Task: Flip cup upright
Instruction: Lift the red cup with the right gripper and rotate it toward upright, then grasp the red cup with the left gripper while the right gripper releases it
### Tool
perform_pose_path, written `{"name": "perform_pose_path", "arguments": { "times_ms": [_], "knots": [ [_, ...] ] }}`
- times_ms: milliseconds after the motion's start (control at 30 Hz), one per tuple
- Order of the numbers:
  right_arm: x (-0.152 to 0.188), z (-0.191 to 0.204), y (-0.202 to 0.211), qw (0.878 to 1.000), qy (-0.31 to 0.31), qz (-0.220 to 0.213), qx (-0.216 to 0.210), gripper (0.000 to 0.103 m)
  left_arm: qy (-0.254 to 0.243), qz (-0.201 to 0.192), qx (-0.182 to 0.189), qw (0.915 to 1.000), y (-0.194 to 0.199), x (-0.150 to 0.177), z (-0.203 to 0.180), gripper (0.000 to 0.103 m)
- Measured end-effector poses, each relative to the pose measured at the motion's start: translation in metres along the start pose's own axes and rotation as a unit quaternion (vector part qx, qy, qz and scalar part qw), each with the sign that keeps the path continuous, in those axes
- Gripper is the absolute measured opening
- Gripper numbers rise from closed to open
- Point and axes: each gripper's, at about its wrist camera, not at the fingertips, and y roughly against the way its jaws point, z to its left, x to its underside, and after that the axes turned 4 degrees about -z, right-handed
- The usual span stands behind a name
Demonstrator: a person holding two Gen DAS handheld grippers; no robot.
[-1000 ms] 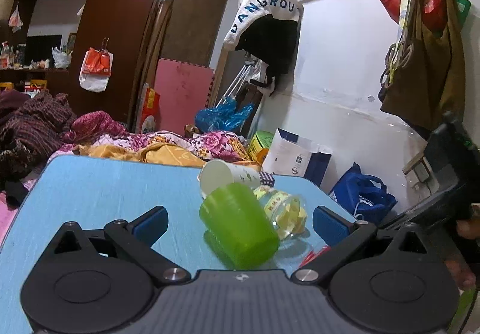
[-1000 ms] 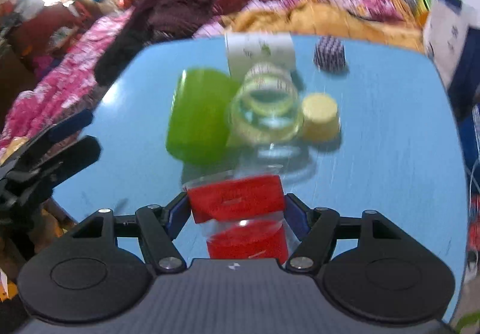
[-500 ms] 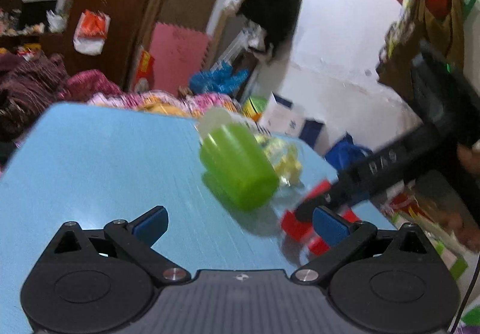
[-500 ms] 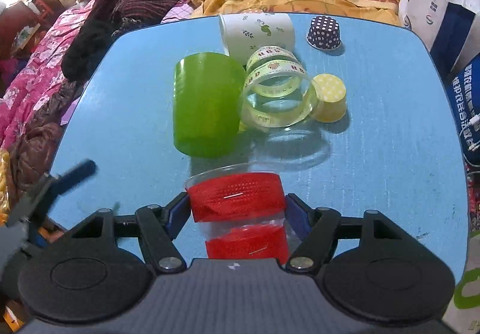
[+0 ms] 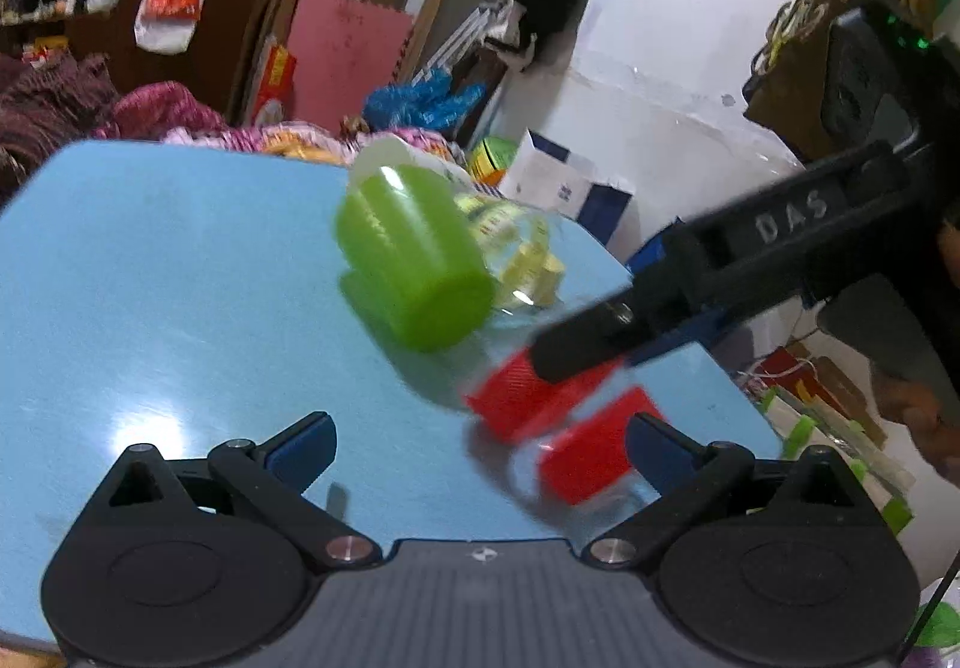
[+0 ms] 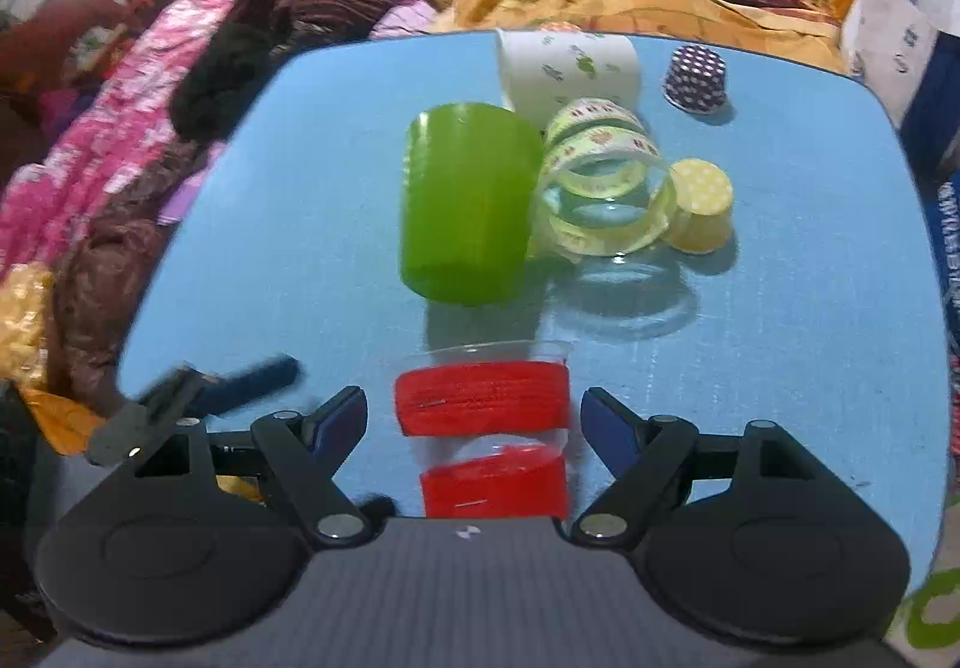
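A clear plastic cup with two red bands (image 6: 483, 398) stands on the blue table (image 6: 810, 344) between the fingers of my right gripper (image 6: 474, 416), which is open around it with gaps on both sides. In the left wrist view the same cup (image 5: 552, 416) is blurred, with the right gripper's finger (image 5: 606, 335) beside it. My left gripper (image 5: 477, 443) is open and empty, low over the table's near edge. A green cup (image 6: 468, 212) lies on its side behind the red cup; it also shows in the left wrist view (image 5: 414, 260).
A clear cup with yellow bands (image 6: 606, 194) lies beside the green cup. A white paper cup (image 6: 570, 68) lies behind them. A yellow dotted cup (image 6: 699, 206) and a purple dotted cup (image 6: 696, 77) sit upside down at the right. A cluttered bed (image 6: 180, 86) borders the table.
My right gripper has opened from around the red-banded cup, which now stands free on the table. My left gripper has moved closer to the cups and the right gripper.
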Motion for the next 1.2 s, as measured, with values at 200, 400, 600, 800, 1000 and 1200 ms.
{"name": "perform_pose_path", "arguments": {
  "times_ms": [200, 400, 600, 800, 1000, 1200],
  "knots": [
    [0.002, -0.025, 0.013, 0.997, 0.002, -0.022, -0.069, 0.081, 0.035, 0.031, -0.005, 0.9989, -0.02, -0.005, -0.02, 0.103],
    [0.011, -0.069, 0.038, 0.991, -0.018, -0.081, -0.105, 0.088, 0.069, 0.042, -0.046, 0.9956, -0.034, -0.01, -0.036, 0.103],
    [0.032, -0.092, 0.037, 0.99, 0.002, -0.112, -0.087, 0.089, 0.072, 0.062, -0.102, 0.9903, -0.046, -0.014, -0.044, 0.099],
    [0.051, -0.114, 0.041, 0.987, 0.005, -0.135, -0.085, 0.095, 0.05, 0.077, -0.135, 0.9866, -0.058, -0.019, -0.05, 0.096],
    [0.067, -0.119, 0.04, 0.983, 0.01, -0.15, -0.102, 0.096, 0.022, 0.074, -0.146, 0.9862, -0.057, -0.021, -0.057, 0.086],
    [0.069, -0.12, 0.036, 0.981, 0.01, -0.155, -0.114, 0.096, -0.007, 0.064, -0.111, 0.9917, -0.053, -0.021, -0.059, 0.084]
  ]
}}
